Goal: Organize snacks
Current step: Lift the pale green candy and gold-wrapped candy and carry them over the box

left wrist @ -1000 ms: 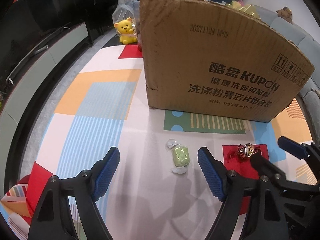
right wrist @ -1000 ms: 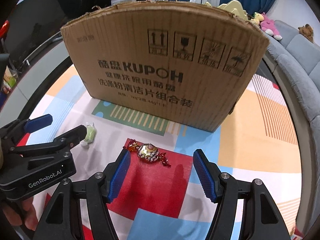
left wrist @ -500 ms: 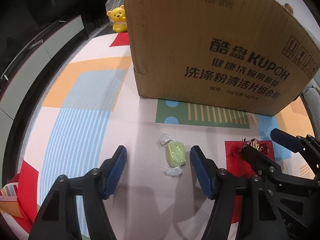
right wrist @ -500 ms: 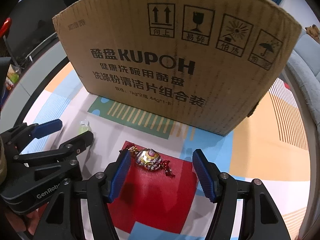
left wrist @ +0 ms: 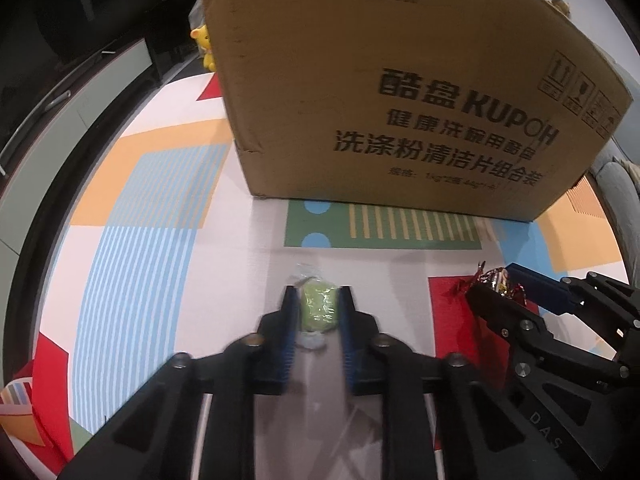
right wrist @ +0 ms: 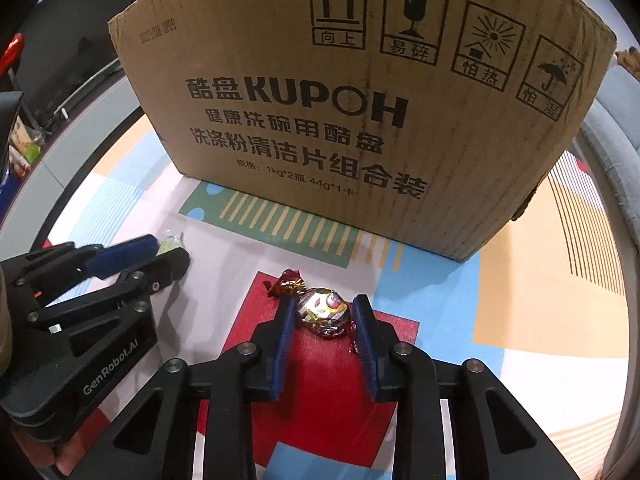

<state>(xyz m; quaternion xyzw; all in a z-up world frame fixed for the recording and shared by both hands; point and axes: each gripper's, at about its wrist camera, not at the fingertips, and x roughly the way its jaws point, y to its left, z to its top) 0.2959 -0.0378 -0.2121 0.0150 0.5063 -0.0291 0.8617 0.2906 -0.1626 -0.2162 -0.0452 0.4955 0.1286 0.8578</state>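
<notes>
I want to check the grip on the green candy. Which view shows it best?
The left wrist view: the green candy sits centred between the left tongs' pads, pinched, though slightly blurred. The right wrist view shows only a sliver of it behind those tongs.

- Cardboard box [right wrist: 360,112], front face: "酷盘 KUPOH", beneath it "健康洗碗用酷盘" and "洗涤粉清洁片组合装".
- Small line below: "规格: 1kg*2瓶 44g*1卡", partly blurred.
- At 1 o'clock from the brand: four handling signs, "向上", "易碎", "怕热", "怕湿".
- At 10 o'clock: a stamped date code, too blurred.
- Left gripper [right wrist: 168,250] body: "GenRobot.AI".
</notes>
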